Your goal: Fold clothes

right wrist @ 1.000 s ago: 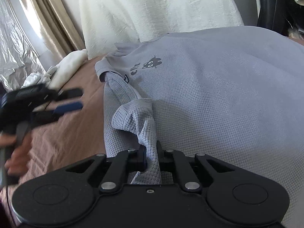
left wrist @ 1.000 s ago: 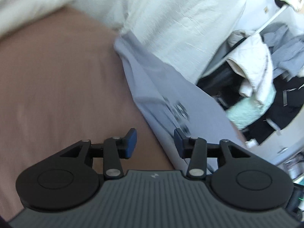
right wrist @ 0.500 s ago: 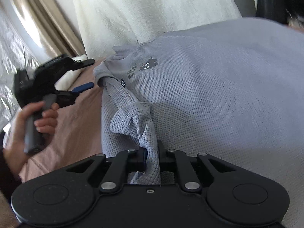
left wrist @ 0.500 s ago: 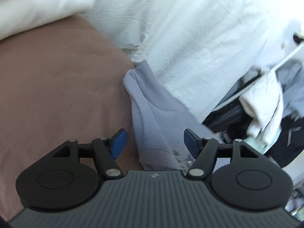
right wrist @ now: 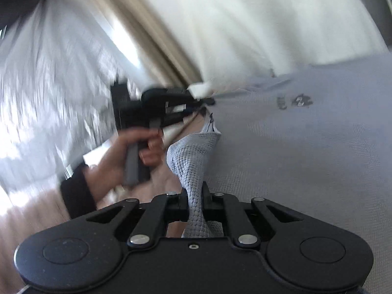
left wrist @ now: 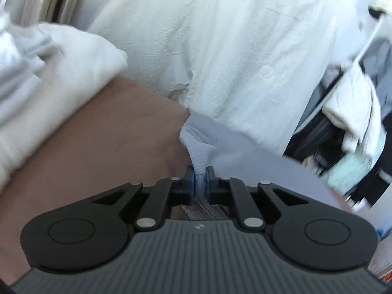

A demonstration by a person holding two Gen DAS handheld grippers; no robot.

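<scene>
A grey waffle-knit shirt (right wrist: 306,147) with a small dark print lies spread over the brown bed sheet (left wrist: 98,147). My left gripper (left wrist: 200,177) is shut on the shirt's upper corner (left wrist: 198,142), close under a white pillow. My right gripper (right wrist: 194,193) is shut on a bunched fold of the same shirt (right wrist: 193,152), pulled up into a taut ridge. The right wrist view, which is motion-blurred, shows the left gripper (right wrist: 156,107) held in a person's hand (right wrist: 127,154) at the shirt's far left edge.
White pillows (left wrist: 232,49) lean against the head of the bed, with another white bundle (left wrist: 49,73) at the left. A heap of mixed clothes (left wrist: 350,117) lies to the right. Beige curtains (right wrist: 152,36) hang at the back left.
My left gripper moved up to the shirt's top corner and shut on it; it was open before. The right gripper kept its hold and swung, tightening the fold.
</scene>
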